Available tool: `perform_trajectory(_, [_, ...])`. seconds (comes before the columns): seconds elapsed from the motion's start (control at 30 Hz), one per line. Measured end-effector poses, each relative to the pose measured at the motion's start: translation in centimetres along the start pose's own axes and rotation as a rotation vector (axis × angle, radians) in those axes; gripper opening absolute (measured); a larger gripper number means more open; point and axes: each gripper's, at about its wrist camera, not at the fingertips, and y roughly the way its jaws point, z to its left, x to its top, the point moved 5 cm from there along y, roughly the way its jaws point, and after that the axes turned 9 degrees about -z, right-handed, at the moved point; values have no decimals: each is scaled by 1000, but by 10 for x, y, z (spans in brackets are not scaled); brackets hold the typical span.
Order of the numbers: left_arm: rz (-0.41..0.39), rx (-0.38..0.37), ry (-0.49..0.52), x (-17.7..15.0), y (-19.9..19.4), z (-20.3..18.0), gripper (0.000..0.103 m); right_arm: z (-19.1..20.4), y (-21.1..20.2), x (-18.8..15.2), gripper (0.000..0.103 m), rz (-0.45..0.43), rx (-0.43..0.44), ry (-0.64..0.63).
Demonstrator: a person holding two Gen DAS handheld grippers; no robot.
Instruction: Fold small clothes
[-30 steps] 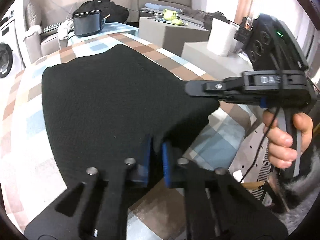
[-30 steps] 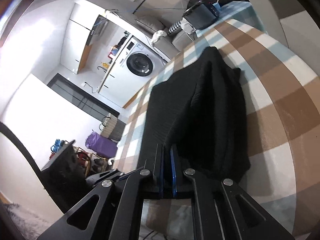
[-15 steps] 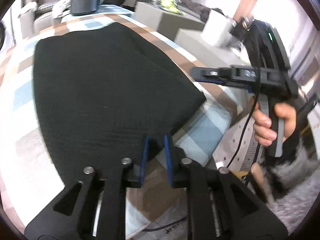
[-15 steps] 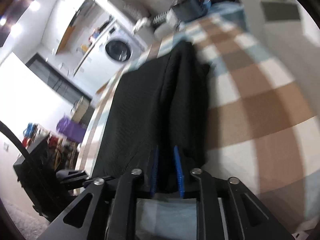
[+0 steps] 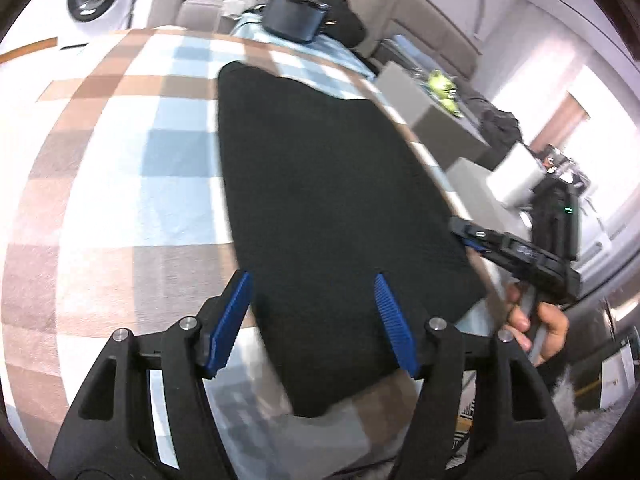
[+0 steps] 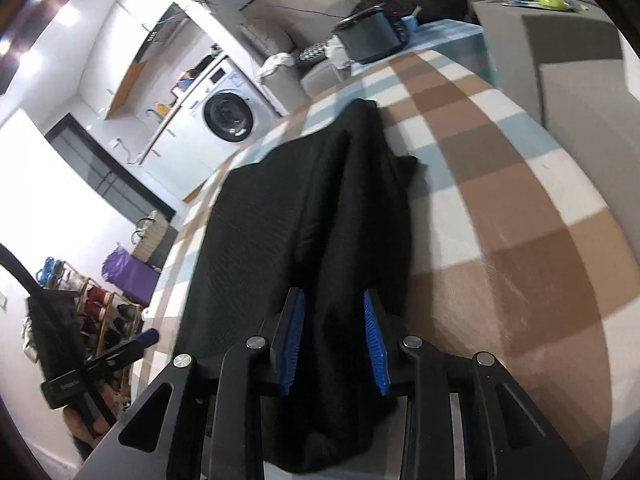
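- The black garment (image 5: 328,200) lies flat on the checked cloth (image 5: 132,184) of the table, its long edge running close to the table's right-hand edge.
- The left gripper (image 5: 314,322) hovers above the garment's near end; its jaws are opening, wide apart, blue pads (image 5: 230,322) clear of the fabric.
- The right gripper (image 6: 334,338) straddles a raised fold of the garment (image 6: 320,216); jaws partly parted, and the fabric lies between them without visible pinching.
- Left of the garment a broad stretch of bare cloth is open; to its right the brown and white checks (image 6: 500,200) are also free.
- A dark container (image 5: 294,20) stands at the table's far end, well apart.
- A washing machine (image 6: 228,114) and a grey sofa (image 6: 280,72) stand beyond.
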Motion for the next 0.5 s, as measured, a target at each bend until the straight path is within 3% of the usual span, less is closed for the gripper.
perform_trajectory(0.13, [17, 53, -33, -2, 11, 16, 61, 1, 3, -8, 29, 19, -12, -20])
perform_trajectory(0.23, [36, 61, -59, -4, 23, 24, 61, -2, 7, -11, 8, 17, -23, -30])
perform_trajectory(0.4, [52, 79, -63, -3, 35, 28, 61, 26, -27, 9, 4, -152, -11, -132])
perform_trajectory(0.47, [55, 72, -68, -4, 38, 27, 61, 19, -27, 6, 4, -132, -30, -103])
perform_trajectory(0.5, [64, 76, -67, -4, 42, 27, 61, 9, -19, 0, 4, -99, -89, -93])
